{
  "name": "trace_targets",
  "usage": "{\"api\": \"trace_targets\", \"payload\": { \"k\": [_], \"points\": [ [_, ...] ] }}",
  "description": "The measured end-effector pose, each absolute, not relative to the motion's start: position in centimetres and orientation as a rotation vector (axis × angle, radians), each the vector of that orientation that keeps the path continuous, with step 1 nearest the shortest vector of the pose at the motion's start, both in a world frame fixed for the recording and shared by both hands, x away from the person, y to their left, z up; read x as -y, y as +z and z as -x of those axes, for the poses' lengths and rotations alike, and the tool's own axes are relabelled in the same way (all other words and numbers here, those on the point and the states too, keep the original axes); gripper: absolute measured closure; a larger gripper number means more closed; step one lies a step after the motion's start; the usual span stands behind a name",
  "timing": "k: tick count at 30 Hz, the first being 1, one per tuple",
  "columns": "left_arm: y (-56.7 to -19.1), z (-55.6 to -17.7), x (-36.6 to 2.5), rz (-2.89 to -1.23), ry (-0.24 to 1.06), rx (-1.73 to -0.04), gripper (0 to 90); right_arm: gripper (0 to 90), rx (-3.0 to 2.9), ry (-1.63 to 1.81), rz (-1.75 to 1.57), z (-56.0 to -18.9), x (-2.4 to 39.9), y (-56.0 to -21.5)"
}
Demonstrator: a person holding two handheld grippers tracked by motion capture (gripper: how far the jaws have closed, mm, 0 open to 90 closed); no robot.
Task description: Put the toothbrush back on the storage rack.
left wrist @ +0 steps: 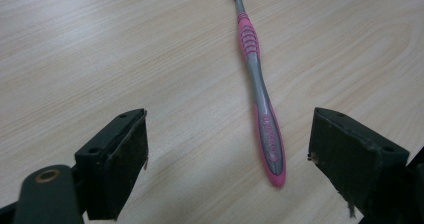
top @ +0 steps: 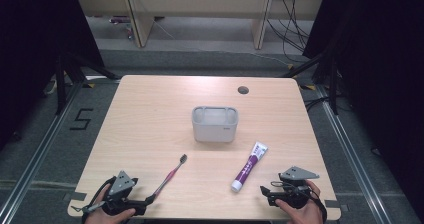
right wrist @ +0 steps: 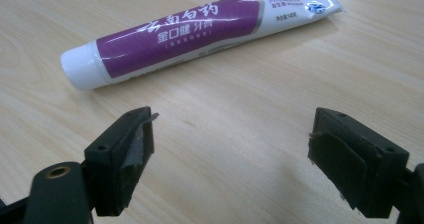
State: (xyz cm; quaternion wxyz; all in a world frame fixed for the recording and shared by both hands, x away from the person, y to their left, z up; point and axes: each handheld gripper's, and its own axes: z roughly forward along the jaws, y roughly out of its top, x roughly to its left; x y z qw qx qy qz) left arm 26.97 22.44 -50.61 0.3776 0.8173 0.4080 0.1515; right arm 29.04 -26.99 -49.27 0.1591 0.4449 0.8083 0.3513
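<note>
Two grippers, two targets, both jaws wide

Two items lay within my reach on the pale wood-grain table (top: 150, 104). My left gripper (top: 150, 200) sat at the near left edge with its jaws spread and empty, and the pink-and-grey toothbrush (top: 170, 176) lay just ahead of it, tail nearly at the jaw tips. In the left gripper view the toothbrush (left wrist: 260, 99) ran lengthwise away from me, ribbed grip in the middle, bristle head at the far end, its rounded tail lying right of centre between the jaws.

My right gripper (top: 263, 191) was likewise unclenched and held nothing. The toothpaste tube (top: 249, 166) lay just up and left of it, white cap nearest me, flat crimped end pointing toward the grey plastic holder (top: 215, 125) mid-table. In the right gripper view the glossy purple-and-white tube (right wrist: 200, 29) lay crosswise beyond the jaws. The holder seemed to have compartments, though I couldn't tell how many. I judged each hand nearer its own item.
</note>
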Motion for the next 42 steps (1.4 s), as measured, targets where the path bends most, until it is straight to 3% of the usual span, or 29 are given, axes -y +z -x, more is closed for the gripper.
{"api": "trace_targets", "payload": {
  "k": [9, 42],
  "points": [
    [-50.5, -27.0, -22.3, -2.085, 0.382, -1.036, 17.1, 23.8, -2.267, 1.005, -1.287, -29.1, 27.6, -49.0],
    [-49.9, -28.5, -20.6, -2.103, 0.358, -1.035, 18.4, 23.7, -2.251, 1.052, -1.319, -29.1, 27.4, -49.0]
  ]
}}
